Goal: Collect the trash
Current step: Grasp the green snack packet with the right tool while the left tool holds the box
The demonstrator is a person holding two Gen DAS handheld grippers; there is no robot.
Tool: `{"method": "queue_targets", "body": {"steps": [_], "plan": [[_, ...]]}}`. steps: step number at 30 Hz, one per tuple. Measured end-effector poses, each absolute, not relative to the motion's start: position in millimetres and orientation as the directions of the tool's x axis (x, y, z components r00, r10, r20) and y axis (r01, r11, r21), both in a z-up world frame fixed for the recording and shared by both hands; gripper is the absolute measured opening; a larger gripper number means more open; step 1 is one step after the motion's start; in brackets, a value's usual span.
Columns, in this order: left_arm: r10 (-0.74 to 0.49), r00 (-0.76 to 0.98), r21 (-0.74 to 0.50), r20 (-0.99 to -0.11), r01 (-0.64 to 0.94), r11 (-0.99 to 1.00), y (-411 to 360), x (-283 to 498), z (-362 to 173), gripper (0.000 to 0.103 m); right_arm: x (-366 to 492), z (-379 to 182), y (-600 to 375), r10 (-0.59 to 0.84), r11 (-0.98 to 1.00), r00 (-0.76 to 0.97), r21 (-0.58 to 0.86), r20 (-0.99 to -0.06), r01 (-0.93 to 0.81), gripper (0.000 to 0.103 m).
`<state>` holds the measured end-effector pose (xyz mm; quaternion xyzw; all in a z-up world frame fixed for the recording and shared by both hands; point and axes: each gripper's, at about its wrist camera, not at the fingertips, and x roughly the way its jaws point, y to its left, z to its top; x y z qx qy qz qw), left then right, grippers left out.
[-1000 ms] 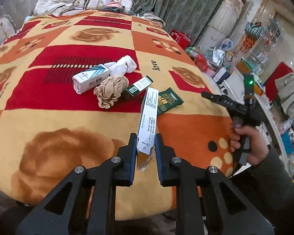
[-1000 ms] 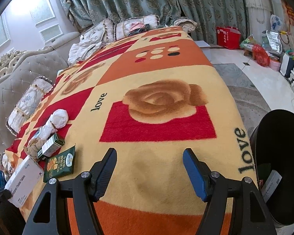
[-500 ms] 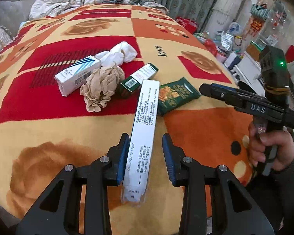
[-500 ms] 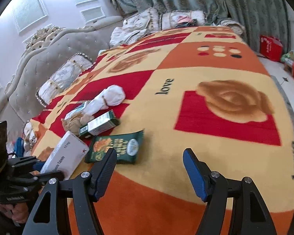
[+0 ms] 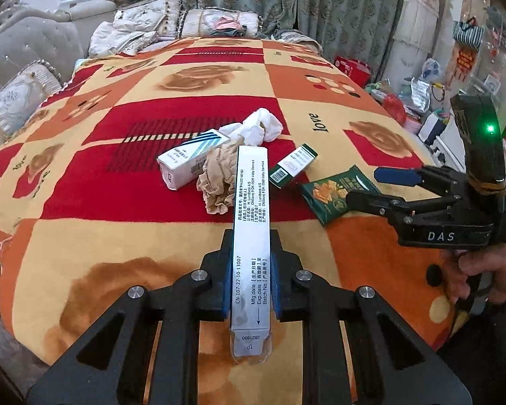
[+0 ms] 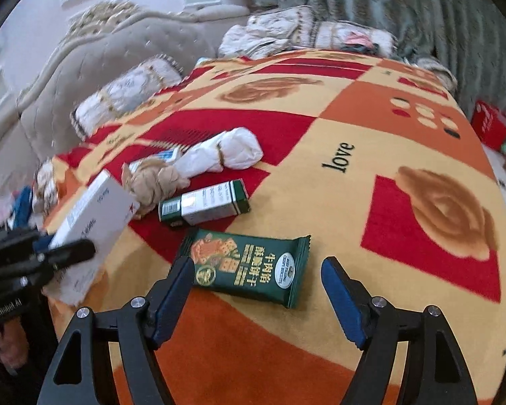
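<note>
Our left tool (image 5: 249, 280) clamps the long white cardboard box (image 5: 251, 236) by its narrow faces; it may pivot and slip. Our right tool (image 6: 256, 290) gapes wide over the green foil biscuit packet (image 6: 249, 266) near the bed's (image 6: 421, 155) front edge, which may skid off.

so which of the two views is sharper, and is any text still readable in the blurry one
Left wrist view is sharper: print on the long white box in the left gripper reads cleanly. Right wrist view is motion-smeared, worst at its left edge, where the white box has soft lettering; the green biscuit packet before the open right gripper keeps legible large characters. Both bend straight lines, fisheye.
</note>
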<state>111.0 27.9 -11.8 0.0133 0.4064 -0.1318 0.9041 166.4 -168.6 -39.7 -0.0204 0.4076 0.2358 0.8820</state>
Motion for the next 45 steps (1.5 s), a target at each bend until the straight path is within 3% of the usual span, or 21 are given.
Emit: {"method": "queue_targets", "body": {"steps": [7,13,16,23,25,27,30,45], "plan": [[-0.251,0.623,-0.103,-0.741,0.264,0.959,24.2,112.0,-12.9,0.016,151.3,-53.1,-158.7,0.288,0.832,0.55,-0.08,-0.784,-0.549,0.076],[-0.262,0.616,-0.122,-0.743,0.26,0.958,24.0,111.0,-12.9,0.016,158.1,-54.0,-142.5,0.257,0.799,0.606,-0.187,-0.753,-0.571,0.079],[-0.263,0.608,-0.122,-0.749,0.263,0.957,22.9,110.7,-14.8,0.016,173.8,-52.5,-137.9,0.262,0.788,0.607,-0.197,-0.75,-0.584,0.088],[-0.269,0.609,-0.12,-0.746,0.274,0.954,19.1,108.4,-14.1,0.016,203.9,-54.4,-129.4,0.331,0.766,0.536,-0.111,-0.777,-0.633,0.088],[-0.27,0.608,-0.121,-0.747,0.275,0.954,18.6,108.5,-14.5,0.016,208.8,-55.4,-132.0,0.369,0.764,0.497,-0.048,-0.785,-0.643,0.083],[-0.27,0.611,-0.122,-0.744,0.274,0.954,19.4,108.2,-13.7,0.016,205.0,-55.3,-134.7,0.421,0.749,0.462,0.011,-0.78,-0.663,0.061],[-0.272,0.614,-0.127,-0.741,0.269,0.955,20.8,108.0,-12.7,0.016,191.9,-54.2,-132.7,0.421,0.745,0.472,-0.002,-0.775,-0.667,0.045],[-0.311,0.645,-0.137,-0.698,0.306,0.942,3.7,88.5,3.8,0.016,134.2,-31.2,-196.3,0.413,0.885,0.608,0.143,-0.678,-0.443,0.044]]}}
